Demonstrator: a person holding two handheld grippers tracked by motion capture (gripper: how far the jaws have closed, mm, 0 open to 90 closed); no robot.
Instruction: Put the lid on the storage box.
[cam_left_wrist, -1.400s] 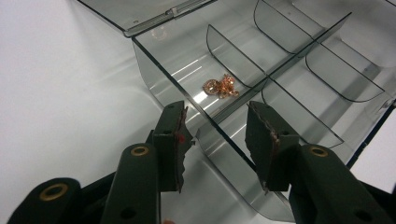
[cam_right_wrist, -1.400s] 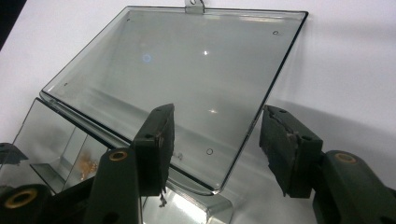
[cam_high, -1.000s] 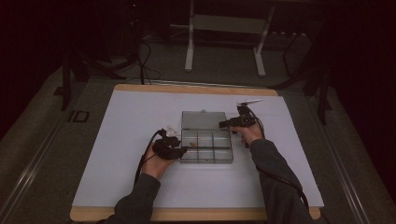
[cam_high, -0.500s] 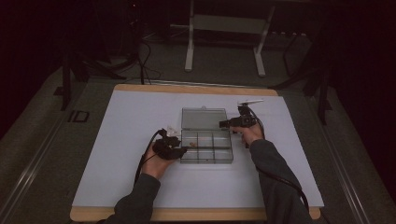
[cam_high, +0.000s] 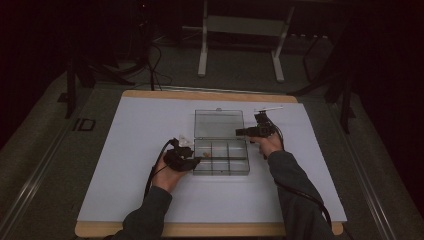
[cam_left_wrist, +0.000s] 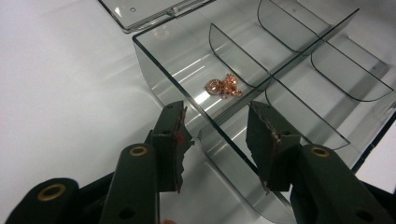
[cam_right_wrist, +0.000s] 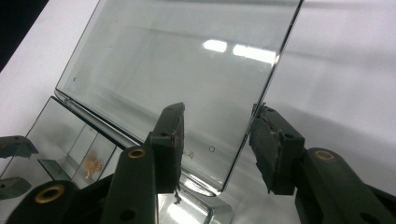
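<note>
**Clear box straddled by 2 grippers on a white table**

A clear plastic compartment box (cam_high: 221, 157) was seen lying open on the white table top (cam_high: 125, 150), its lid (cam_high: 218, 123) folded back flat on the far side of the tray. The box was flanked by both hands, one at each side.

The left gripper (cam_left_wrist: 215, 135) was held at the tray's left wall. Its 2 jaws were spread, and the upper edge of that wall (cam_left_wrist: 187, 100) was seen passing between them, with the left jaw outside the box and the right jaw over its interior. No contact between the pads and the wall could be made out. A small rose-gold trinket (cam_left_wrist: 224, 87) was found just beyond the jaw tips, resting on the floor of the nearest far-row compartment, close to a curved divider. The other compartments ahead of the jaws were seen to hold nothing.

The right gripper (cam_right_wrist: 217, 140) was held at the side edge of the lid (cam_right_wrist: 261, 88). Its jaws had just been closing but were parted, and the lid's edge was seen between them, nearer the right jaw. Whether either pad touched the plastic could not be told. The trinket (cam_right_wrist: 93, 166) was glimpsed through the tray, low and to the left of the left jaw.
</note>
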